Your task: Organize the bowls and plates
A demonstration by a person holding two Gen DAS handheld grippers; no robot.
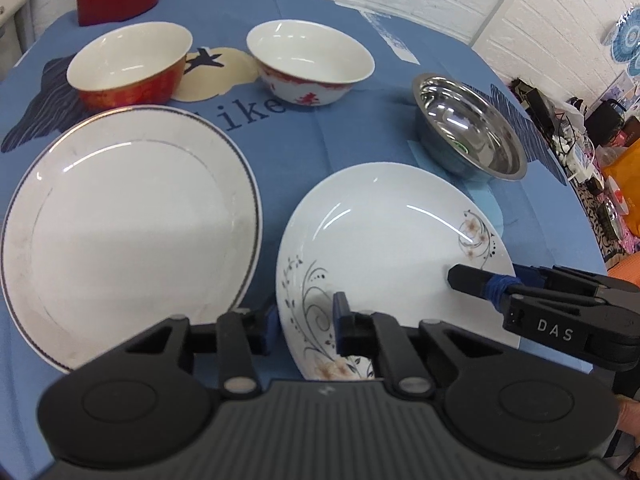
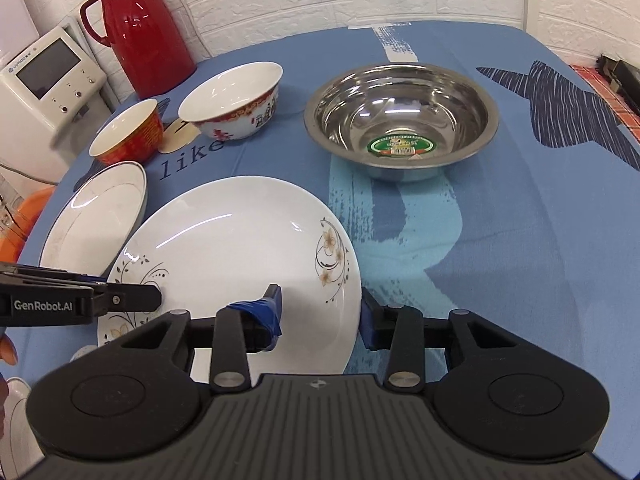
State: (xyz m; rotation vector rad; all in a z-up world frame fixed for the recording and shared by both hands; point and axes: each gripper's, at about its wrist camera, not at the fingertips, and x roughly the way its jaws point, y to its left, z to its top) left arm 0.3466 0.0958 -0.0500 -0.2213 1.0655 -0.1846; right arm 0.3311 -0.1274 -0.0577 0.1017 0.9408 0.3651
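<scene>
A white floral plate lies near the front of the blue tablecloth. My left gripper straddles its left rim, one pad inside and one outside, and looks shut on it. My right gripper grips the right rim the same way. I cannot tell whether the plate is off the cloth. A larger white plate with a dark rim line sits to the left. Behind stand a red bowl, a white bowl with red print and a steel bowl.
A red thermos jug stands at the back left by the brick wall, with a white appliance beside the table. The tablecloth is bare to the right of the floral plate. Clutter lies beyond the table's right edge.
</scene>
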